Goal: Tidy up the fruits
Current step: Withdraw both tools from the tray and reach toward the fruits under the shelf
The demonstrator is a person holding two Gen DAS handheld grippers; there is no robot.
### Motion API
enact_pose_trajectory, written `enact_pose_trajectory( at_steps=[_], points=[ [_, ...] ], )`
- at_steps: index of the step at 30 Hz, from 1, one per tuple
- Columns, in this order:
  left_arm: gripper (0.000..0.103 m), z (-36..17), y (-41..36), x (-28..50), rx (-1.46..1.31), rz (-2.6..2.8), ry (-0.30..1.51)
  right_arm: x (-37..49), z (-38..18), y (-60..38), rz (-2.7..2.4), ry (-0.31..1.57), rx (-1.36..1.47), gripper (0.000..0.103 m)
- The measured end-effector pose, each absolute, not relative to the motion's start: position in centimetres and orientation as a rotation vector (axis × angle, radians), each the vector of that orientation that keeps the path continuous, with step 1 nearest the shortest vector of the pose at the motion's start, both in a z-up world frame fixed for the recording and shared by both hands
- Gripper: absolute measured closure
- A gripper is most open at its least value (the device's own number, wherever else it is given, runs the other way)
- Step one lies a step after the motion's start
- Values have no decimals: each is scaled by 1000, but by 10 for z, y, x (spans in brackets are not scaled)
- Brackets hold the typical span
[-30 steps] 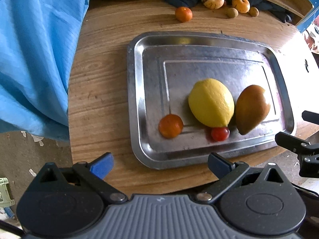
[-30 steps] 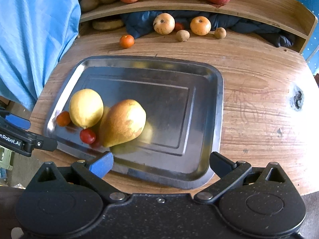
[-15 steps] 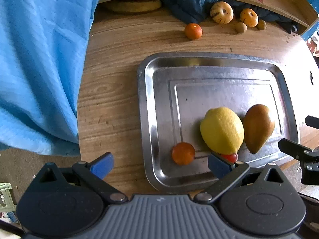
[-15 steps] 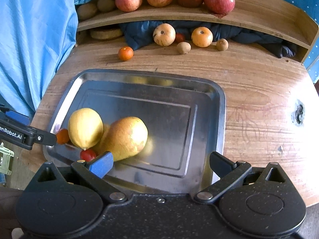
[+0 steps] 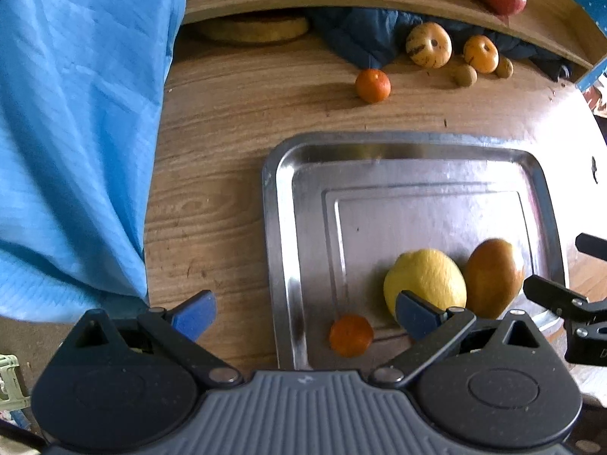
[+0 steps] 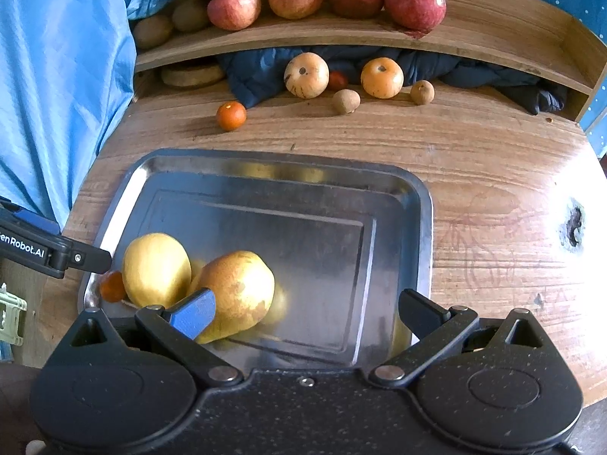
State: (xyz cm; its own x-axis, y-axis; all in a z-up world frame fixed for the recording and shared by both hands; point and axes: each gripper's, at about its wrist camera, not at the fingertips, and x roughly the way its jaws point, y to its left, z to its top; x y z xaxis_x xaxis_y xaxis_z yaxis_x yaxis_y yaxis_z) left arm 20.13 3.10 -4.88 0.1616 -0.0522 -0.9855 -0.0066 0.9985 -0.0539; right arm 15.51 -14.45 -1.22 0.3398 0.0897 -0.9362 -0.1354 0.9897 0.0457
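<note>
A steel tray (image 5: pixel 282 227) (image 6: pixel 421 227) lies on the round wooden table. In its near part lie a yellow lemon (image 5: pixel 428 278) (image 6: pixel 155 269), a brown-yellow pear (image 5: pixel 493 276) (image 6: pixel 239 288) and a small orange (image 5: pixel 351 335) (image 6: pixel 112 286). My left gripper (image 5: pixel 305 311) is open and empty, above the tray's near left corner. My right gripper (image 6: pixel 305 309) is open and empty, above the tray's near edge, its left finger in front of the pear. The small red tomato seen earlier is hidden.
Loose fruit lies at the table's back: an orange (image 5: pixel 373 85) (image 6: pixel 231 115), two pale round fruits (image 6: pixel 306 75) and two small brown ones (image 6: pixel 346 101). A shelf (image 6: pixel 341 34) carries red apples (image 6: pixel 415 5). Blue cloth (image 5: pixel 76 132) hangs at the left.
Both grippers have drawn back toward the near edge of the table and tilted up, so the shelf shows more. The fruits in the tray have not moved. The tomato has gone behind my left finger.
</note>
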Motion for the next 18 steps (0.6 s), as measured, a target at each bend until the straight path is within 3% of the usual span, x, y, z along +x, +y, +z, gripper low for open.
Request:
enact_pose_trajectory(
  at_steps=[18],
  points=[
    [1, -54, 15, 251, -46, -76, 1361, 177, -5, -160, 64, 1115, 35, 1]
  ],
)
